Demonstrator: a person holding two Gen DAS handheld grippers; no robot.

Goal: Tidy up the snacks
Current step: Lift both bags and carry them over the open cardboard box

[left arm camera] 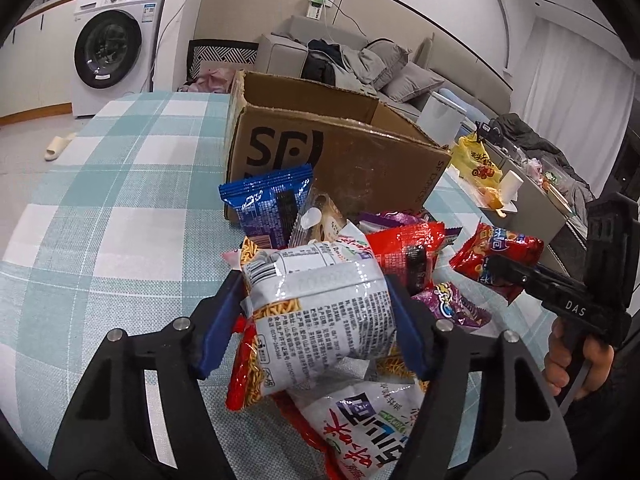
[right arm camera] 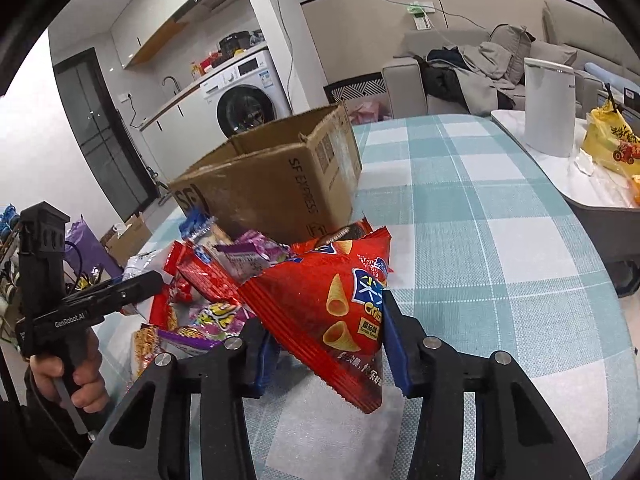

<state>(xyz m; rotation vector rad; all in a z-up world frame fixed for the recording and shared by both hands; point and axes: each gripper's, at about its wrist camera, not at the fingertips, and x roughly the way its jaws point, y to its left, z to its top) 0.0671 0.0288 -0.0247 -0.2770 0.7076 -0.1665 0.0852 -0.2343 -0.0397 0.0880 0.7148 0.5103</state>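
My left gripper (left arm camera: 316, 312) is shut on a white noodle packet (left arm camera: 320, 312), held above a pile of snack bags (left arm camera: 404, 256) on the checked tablecloth. My right gripper (right arm camera: 324, 336) is shut on a red corn-cone crisp bag (right arm camera: 332, 312), lifted just in front of the pile (right arm camera: 224, 276). The red bag and right gripper also show in the left wrist view (left arm camera: 496, 256). An open cardboard box (left arm camera: 336, 152) marked SF stands behind the pile; it also shows in the right wrist view (right arm camera: 280, 176). The box's inside is hidden.
A blue snack bag (left arm camera: 268, 204) leans on the box front. A white canister (right arm camera: 548, 108) and a yellow bag (right arm camera: 612, 140) sit on a side table at the right. A washing machine (left arm camera: 116, 48) and sofa (left arm camera: 360, 60) stand behind the table (left arm camera: 120, 200).
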